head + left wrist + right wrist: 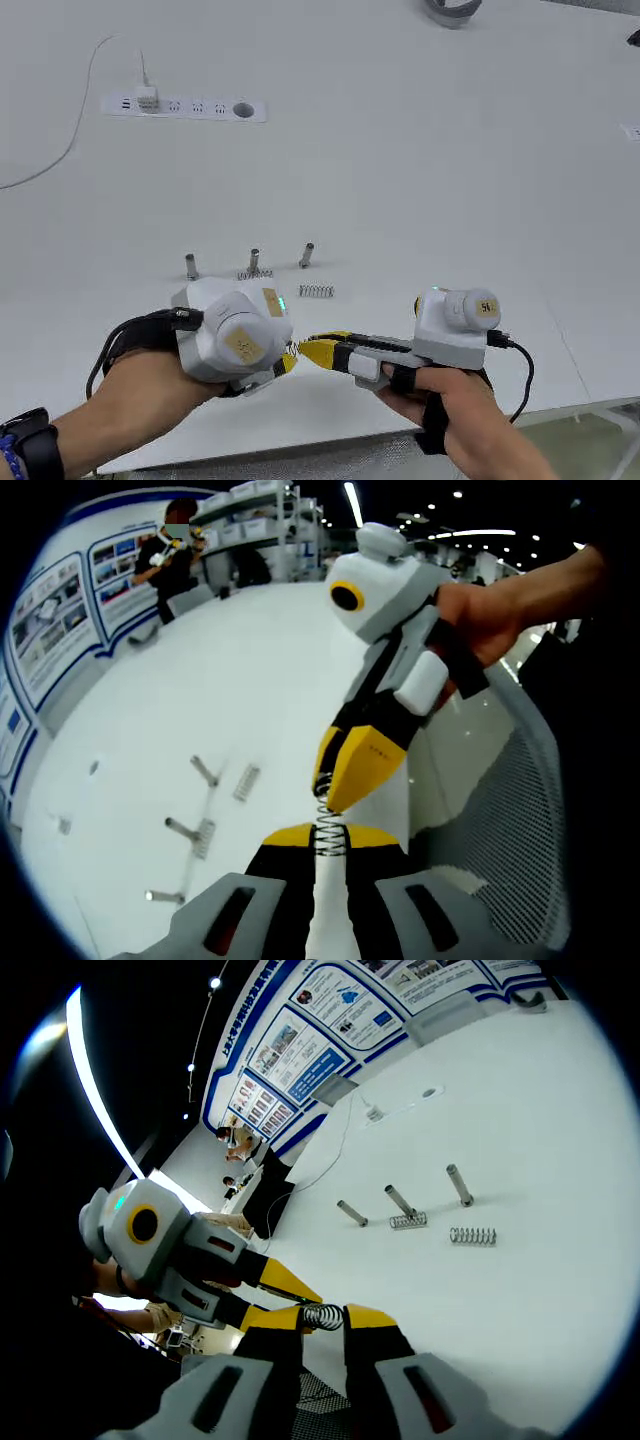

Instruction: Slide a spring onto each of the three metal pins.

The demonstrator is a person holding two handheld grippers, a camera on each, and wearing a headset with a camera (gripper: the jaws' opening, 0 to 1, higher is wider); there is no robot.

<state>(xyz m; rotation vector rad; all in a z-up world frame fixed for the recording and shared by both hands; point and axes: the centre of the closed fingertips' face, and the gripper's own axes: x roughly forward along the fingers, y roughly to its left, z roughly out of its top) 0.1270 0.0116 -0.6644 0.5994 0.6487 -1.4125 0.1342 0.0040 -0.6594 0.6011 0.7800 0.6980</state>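
Three short metal pins stand in a row on the white table: left pin, middle pin, right pin; all three pins are bare. One loose spring lies at the middle pin's foot, another spring lies in front of the right pin. A third spring hangs in the air near the table's front edge. My left gripper is shut on one end of it. Tip to tip with it, my right gripper is closed on the other end.
A white power strip with a plugged charger and cable lies at the back left. A grey object sits at the far edge. The table's front edge runs just under my hands. A person stands far off.
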